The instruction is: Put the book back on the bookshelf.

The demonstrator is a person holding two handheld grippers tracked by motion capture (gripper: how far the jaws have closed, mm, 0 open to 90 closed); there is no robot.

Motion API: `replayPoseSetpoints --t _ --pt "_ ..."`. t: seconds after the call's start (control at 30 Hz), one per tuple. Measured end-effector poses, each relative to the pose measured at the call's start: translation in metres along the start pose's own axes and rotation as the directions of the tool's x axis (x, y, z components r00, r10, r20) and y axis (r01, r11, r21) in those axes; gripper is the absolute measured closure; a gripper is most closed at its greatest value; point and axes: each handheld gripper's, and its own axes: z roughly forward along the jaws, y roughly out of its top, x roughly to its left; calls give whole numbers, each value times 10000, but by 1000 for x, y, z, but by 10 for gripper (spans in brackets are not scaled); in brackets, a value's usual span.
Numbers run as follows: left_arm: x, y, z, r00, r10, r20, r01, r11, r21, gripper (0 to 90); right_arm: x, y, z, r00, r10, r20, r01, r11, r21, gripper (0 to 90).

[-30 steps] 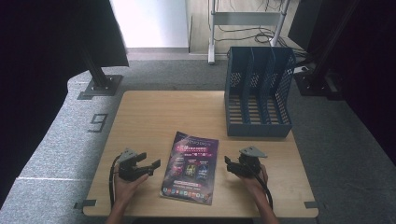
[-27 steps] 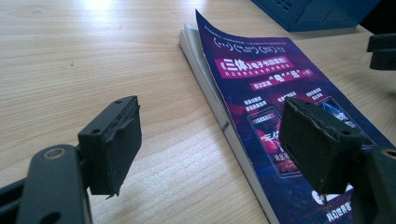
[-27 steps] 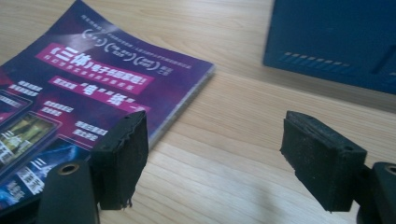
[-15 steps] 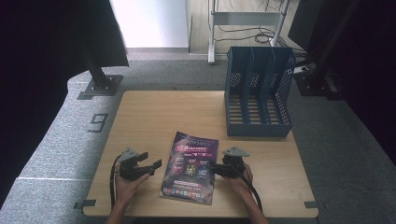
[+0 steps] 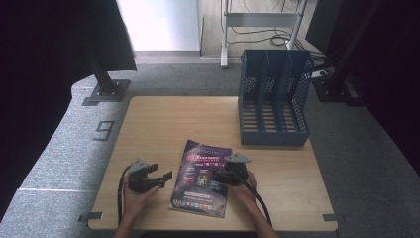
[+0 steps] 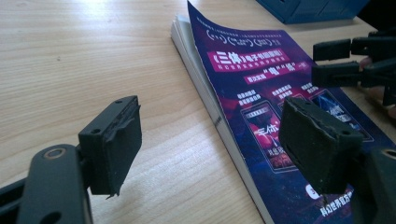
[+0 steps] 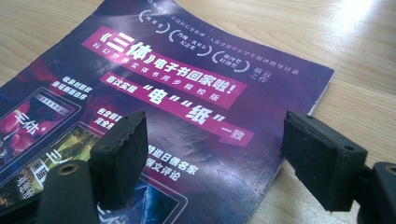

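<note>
One magazine [image 5: 201, 177] lies flat near the front edge of a wooden table [image 5: 163, 124], between two hand-held grippers. In the high view the left gripper [image 5: 163, 177] sits on the table just left of the magazine, its jaws pointing right toward the cover's left edge, while the right gripper [image 5: 218, 176] is over the magazine's right half, jaws pointing left. One blue file rack [image 5: 273, 99] with three slots stands at the far right of the table, well apart from the magazine — a corner of it also shows at the top of the left gripper view.

The close views add what the high one cannot. The left gripper view shows the left gripper [image 6: 210, 140] with jaws wide apart and nothing between them, the page block of the magazine [image 6: 261, 107] seen from the side, its cover lifted slightly at the far corner, and the other gripper's black jaws at the far right. The right gripper view shows the right gripper [image 7: 215, 144] likewise open — jaws spread over the magazine [image 7: 187, 93], holding nothing — with white Chinese lettering legible on the purple cover.

Two hands, two grippers, one magazine, one rack.
</note>
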Motion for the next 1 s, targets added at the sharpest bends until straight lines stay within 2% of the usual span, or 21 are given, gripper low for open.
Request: replayPoseSetpoints --t 0.17,0.47,0.57,0.7,1.0 --pt "-4 -1 -1 10000 78 42 -78 10000 31 213 0 0 1 10000 -13 65 12 10000 22 226" --pt "-1 0 -3 10000 -58 25 58 10000 -28 208 6 -1 4 9977 -442 509 434 9989 171 192" --pt "-1 0 -3 10000 -82 1 82 10000 -52 207 4 -1 5 9973 -242 689 219 9992 326 168" --pt "-1 0 -4 10000 -91 14 91 9999 -42 206 -1 0 7 9988 234 438 -252 9988 415 178" --pt "3 2 -5 9999 -96 -120 96 9999 -55 204 -4 0 7 9994 210 258 -225 9981 573 175"
